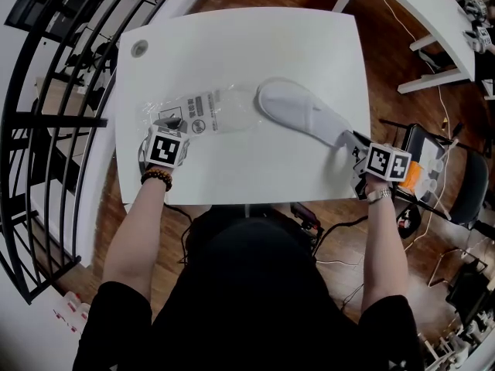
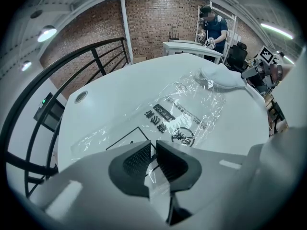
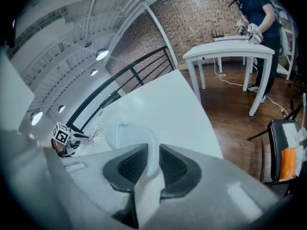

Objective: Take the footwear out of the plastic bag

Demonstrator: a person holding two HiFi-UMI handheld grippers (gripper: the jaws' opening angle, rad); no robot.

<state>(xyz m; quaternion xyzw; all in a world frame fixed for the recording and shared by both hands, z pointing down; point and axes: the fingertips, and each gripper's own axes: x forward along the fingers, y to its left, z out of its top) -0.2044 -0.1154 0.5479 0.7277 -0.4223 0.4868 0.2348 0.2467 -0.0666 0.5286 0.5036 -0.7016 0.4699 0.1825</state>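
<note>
A white slipper (image 1: 298, 110) lies on the white table (image 1: 232, 45), its toe end still at the mouth of a clear printed plastic bag (image 1: 197, 114). My right gripper (image 1: 346, 141) is shut on the slipper's heel end (image 3: 151, 159), near the table's right front corner. My left gripper (image 1: 166, 124) is shut on the bag's closed end, with thin film (image 2: 152, 161) pinched between the pads. In the left gripper view the bag (image 2: 177, 114) stretches away to the slipper (image 2: 223, 78).
A black railing (image 1: 46, 122) runs along the table's left side. A round grommet (image 1: 139, 49) sits in the table's far left corner. A chair with an orange item (image 1: 421, 172) stands right of the table. A person works at another white table (image 2: 192, 47) farther back.
</note>
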